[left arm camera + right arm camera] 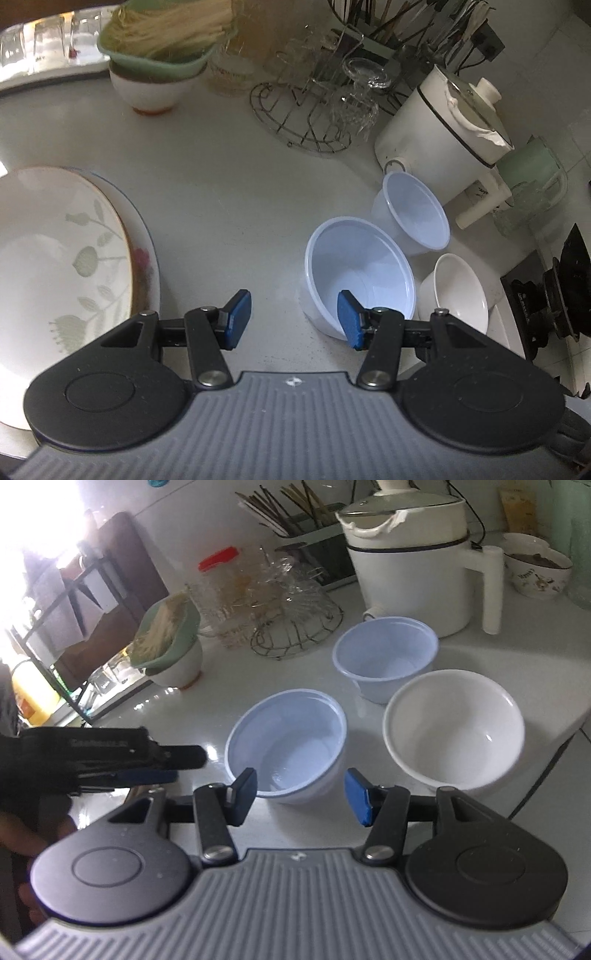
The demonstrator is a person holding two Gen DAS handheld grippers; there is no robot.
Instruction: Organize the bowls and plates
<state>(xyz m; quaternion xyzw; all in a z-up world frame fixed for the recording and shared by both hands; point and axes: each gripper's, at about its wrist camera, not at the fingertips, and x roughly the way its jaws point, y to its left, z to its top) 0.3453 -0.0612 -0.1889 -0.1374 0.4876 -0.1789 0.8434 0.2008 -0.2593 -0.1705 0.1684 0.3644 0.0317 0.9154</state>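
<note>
Two pale blue plastic bowls and a white bowl stand together on the grey counter. In the left wrist view the near blue bowl [360, 267] lies just beyond my open left gripper [293, 319], the far blue bowl [412, 212] and the white bowl [460, 291] to its right. Stacked plates [55, 273], the top one with a leaf pattern, lie at the left. In the right wrist view my open right gripper [299, 797] hangs just before the near blue bowl [288, 746]; the far blue bowl [384, 653] and white bowl [454, 727] are right. The left gripper [147, 764] shows at left, empty.
A white electric pot [413, 568] stands behind the bowls. A wire rack with glasses [291, 602], a chopstick holder [306, 520], a green dish on a white bowl [173, 642] and a jar line the back. The counter edge [565, 731] runs right; a stove [554, 295] lies beyond.
</note>
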